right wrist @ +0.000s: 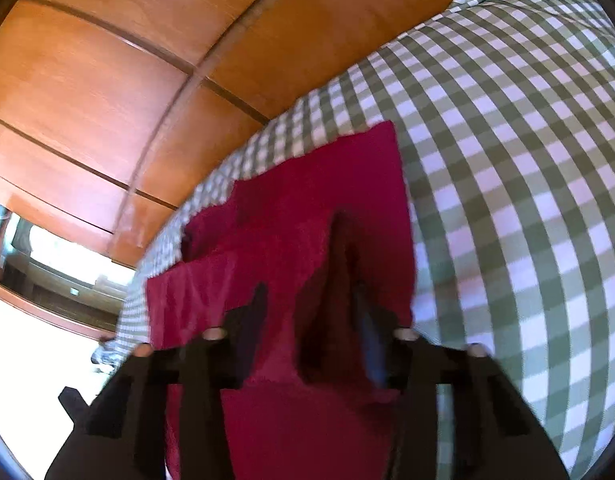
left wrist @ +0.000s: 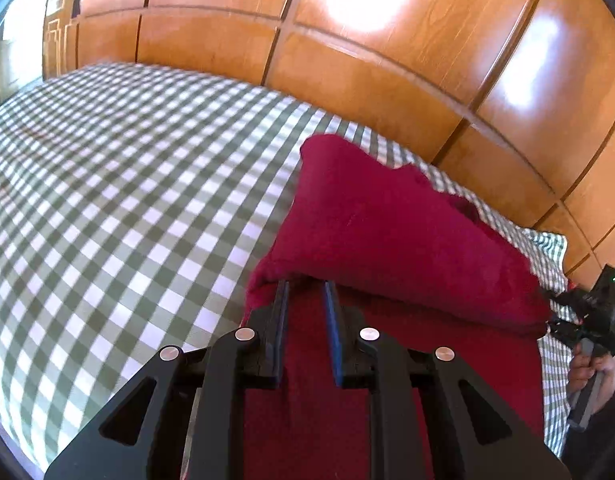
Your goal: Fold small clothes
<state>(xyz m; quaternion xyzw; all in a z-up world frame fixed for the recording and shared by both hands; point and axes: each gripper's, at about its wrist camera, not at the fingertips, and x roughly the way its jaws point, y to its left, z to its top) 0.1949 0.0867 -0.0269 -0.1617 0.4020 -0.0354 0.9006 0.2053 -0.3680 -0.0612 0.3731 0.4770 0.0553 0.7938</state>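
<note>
- The bed [left wrist: 127, 200] fills the left of the scene. It is covered in a green-and-white checked sheet, and that side of the sheet carries nothing.
- Wooden panels [left wrist: 347, 80] run along the far side of the bed. They are orange-brown and glossy, with bright glare on them.
- The left tool [left wrist: 307, 292] points down at the near left edge of the red cloth [left wrist: 387, 220]. Its two blue-padded fingers [left wrist: 281, 320] stand close together, and their tips disappear under the rolled fold of the cloth. The fabric bunches around them, so the tool is clenched on that edge.
- The red cloth lies on the right part of the bed, near its far edge. One layer is folded back over another. The fold runs from the left tool across to the right tool, and the upper flap rises toward the wooden panels. The lower layer spreads flat toward the near side.
- The right tool [left wrist: 563, 312] meets the right end of that fold, seen small from the left wrist.
- From the right wrist the view is blurred. A raised ridge of red fabric stands between its fingers, close to the right one. I cannot tell whether they press on it.
- A hand [left wrist: 591, 372] at the far right edge grips the right tool's handle.
</note>
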